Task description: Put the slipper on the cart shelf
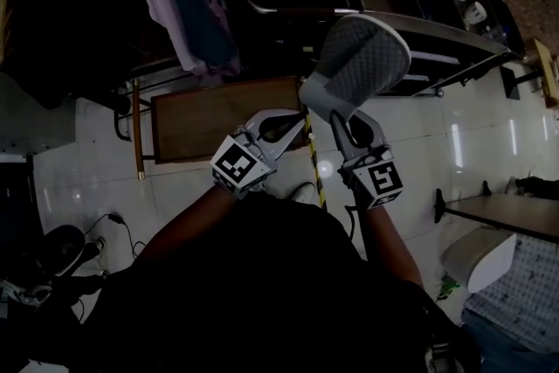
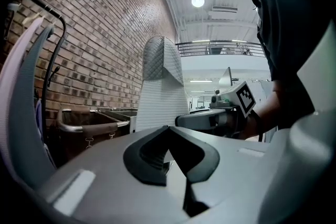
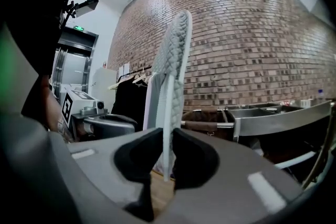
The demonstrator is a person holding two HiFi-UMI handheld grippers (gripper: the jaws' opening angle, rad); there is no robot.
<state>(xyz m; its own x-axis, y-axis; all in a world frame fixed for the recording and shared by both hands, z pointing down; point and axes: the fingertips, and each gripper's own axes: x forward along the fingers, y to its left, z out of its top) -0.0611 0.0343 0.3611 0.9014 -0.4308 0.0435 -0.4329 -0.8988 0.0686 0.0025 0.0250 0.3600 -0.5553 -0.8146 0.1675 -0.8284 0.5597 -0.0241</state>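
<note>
The right claw (image 3: 167,136) is narrowed onto the slipper (image 3: 173,81), its pads pressing both faces of the lower edge. The slipper stands upright above this claw, seen edge-on. The left claw (image 2: 169,136) is closed with nothing between its pads. It sits just left of the right claw, with the slipper ahead of it. The cart (image 3: 273,113) lies beyond the right claw, ahead and to its right, apart from the slipper.
</note>
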